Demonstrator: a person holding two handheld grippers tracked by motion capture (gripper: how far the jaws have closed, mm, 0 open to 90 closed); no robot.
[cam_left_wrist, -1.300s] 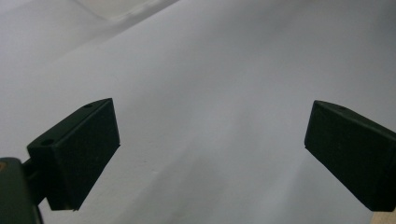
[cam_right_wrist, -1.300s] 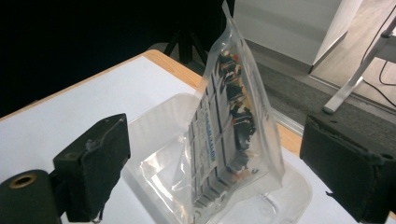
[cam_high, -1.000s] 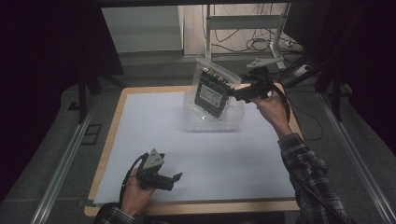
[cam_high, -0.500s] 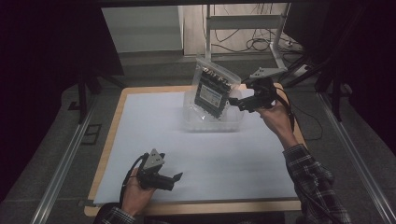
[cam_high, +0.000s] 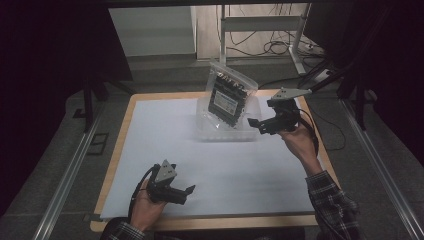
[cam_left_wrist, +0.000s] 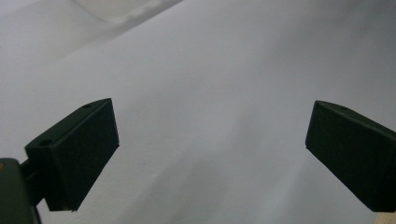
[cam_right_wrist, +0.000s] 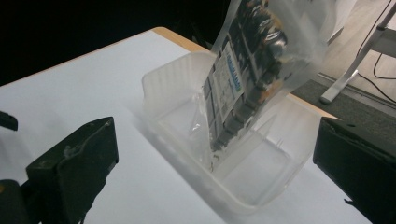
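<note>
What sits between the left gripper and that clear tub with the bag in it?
Nothing: in the high view only bare white sheet separates the left gripper from the clear tub.

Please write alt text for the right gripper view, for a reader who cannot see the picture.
A clear plastic bag holding a dark packet with a white and blue label stands tilted inside a translucent plastic tub on a white table surface. The right gripper faces the tub, its two black jaws wide apart and holding nothing.

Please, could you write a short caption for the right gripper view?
Open right gripper facing a clear bag of dark packaged parts standing in a translucent plastic tub.
</note>
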